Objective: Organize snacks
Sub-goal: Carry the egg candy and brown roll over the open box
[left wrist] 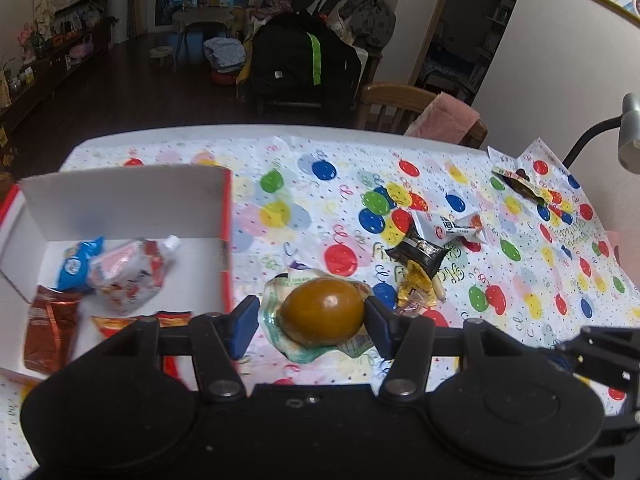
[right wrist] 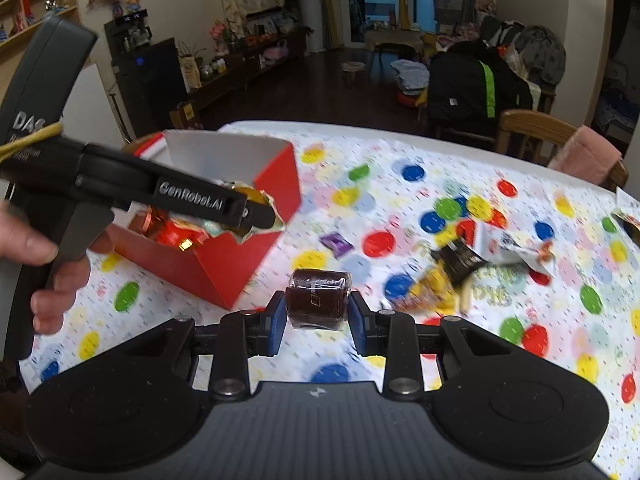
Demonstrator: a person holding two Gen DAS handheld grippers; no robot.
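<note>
Gripping a brown egg packet (left wrist: pixel 322 312), the left hand-held gripper (left wrist: pixel 312 320) hangs just off the red box's (left wrist: pixel 228 240) right rim. The right hand-held gripper (right wrist: pixel 316 308) clamps a dark wrapped snack (right wrist: pixel 318 298) above open tabletop (right wrist: pixel 400 160). Three loose snacks (left wrist: pixel 426 252) cluster at two o'clock; four show inside the box.
</note>
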